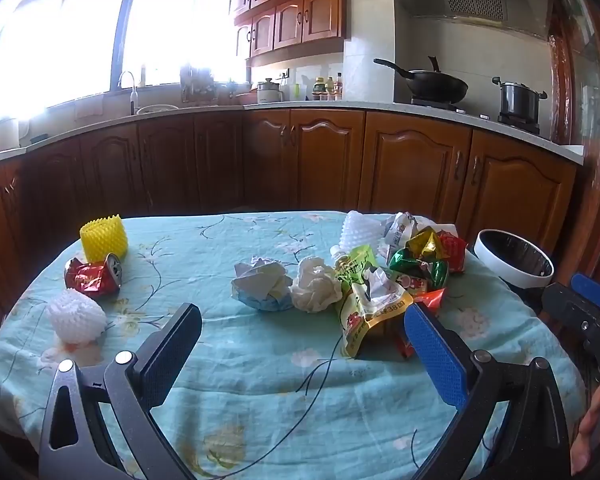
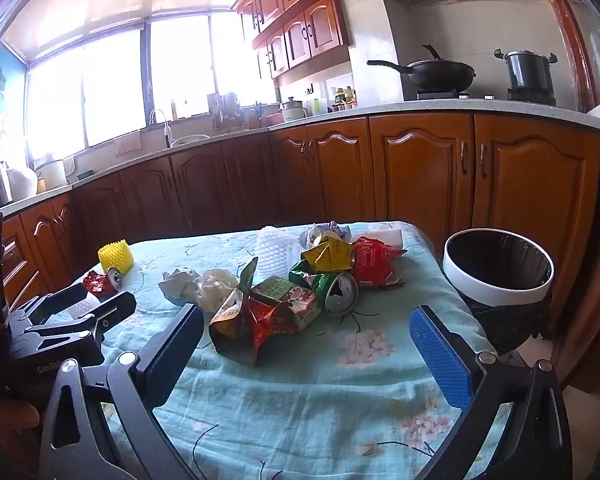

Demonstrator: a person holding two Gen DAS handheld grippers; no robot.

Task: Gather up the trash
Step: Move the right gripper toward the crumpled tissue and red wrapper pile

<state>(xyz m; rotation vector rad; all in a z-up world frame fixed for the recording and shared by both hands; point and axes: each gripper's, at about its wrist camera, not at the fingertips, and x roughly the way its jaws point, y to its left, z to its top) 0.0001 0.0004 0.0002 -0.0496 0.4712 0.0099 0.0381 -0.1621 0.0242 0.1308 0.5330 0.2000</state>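
- left gripper (image 1: 302, 336) low in the left wrist view, jaws spread as wide as they go, nothing between them but bare tablecloth (image 1: 260, 380).
- right gripper (image 2: 306, 338) low in the right wrist view, likewise wide open and empty, hovering over the cloth.
- trash scattered across the middle band of both frames, all lying on the cloth.
- in the left wrist view: yellow foam net (image 1: 103, 238) upright at centre left, crushed red can (image 1: 94, 276) just in front of it, white foam net (image 1: 77, 318) lower left, near the left finger.
- two crumpled paper balls (image 1: 262, 286) side by side at frame centre, touching.
- yellow-green pouch (image 1: 364, 304) right of centre, just beyond the blue pad, leaning into a heap of shiny wrappers (image 1: 420, 264).
- in the right wrist view: crushed green can (image 2: 338, 290) at centre, open end toward the camera, beside a small green carton (image 2: 286, 296) and a red wrapper (image 2: 374, 262).
- bin (image 2: 498, 266) with white rim and black liner at centre right, beside the table edge, well apart from the heap.
- fingers of a hand (image 1: 588, 436) at the lower right edge of the left wrist view.
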